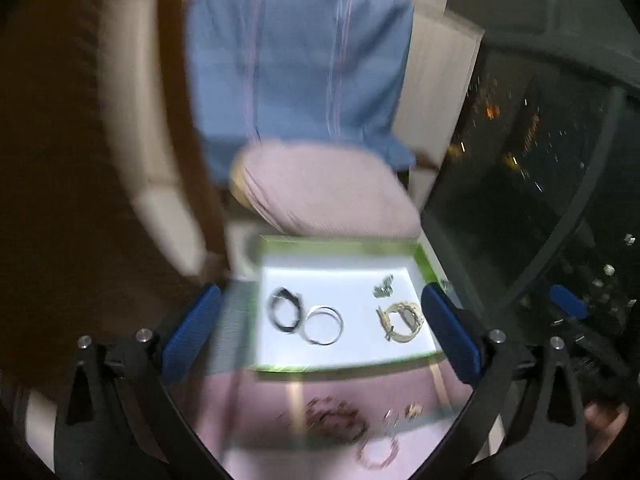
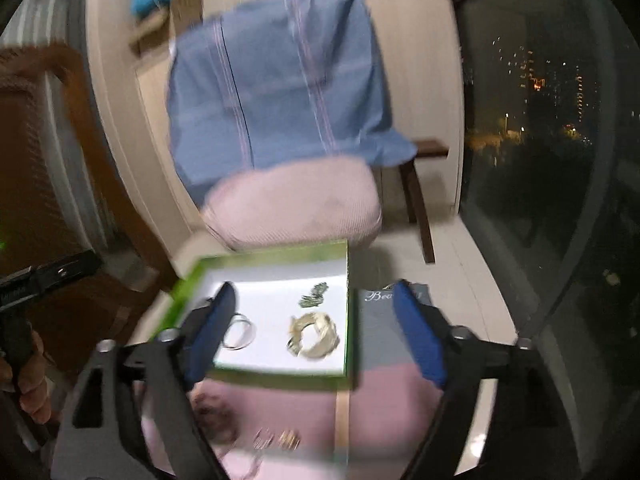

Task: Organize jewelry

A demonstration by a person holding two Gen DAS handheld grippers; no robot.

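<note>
A green-rimmed tray [image 1: 340, 246] with a white floor sits on pink cloth. On it lie a black bracelet [image 1: 285, 311], a silver bangle [image 1: 323, 325], a gold watch-like band [image 1: 402, 322] and a small greenish piece [image 1: 383, 285]. In front of the tray, loose on the cloth, are a dark beaded bracelet [image 1: 336, 420], small gold rings [image 1: 412, 410] and a pink bracelet [image 1: 378, 452]. My left gripper [image 1: 320, 292] hangs open before the tray, nothing between its blue pads. My right gripper [image 2: 315, 286] is open too, empty, over the tray [image 2: 264, 256] near the gold band [image 2: 316, 336] and bangle [image 2: 240, 332].
Behind the tray stands a chair with a pink cushion [image 2: 292, 204] and a blue cloth [image 2: 280, 92] over its back. A grey lettered card [image 2: 376, 320] lies right of the tray. Dark window glass [image 2: 540, 140] fills the right; brown wooden furniture [image 2: 36, 140] is at left.
</note>
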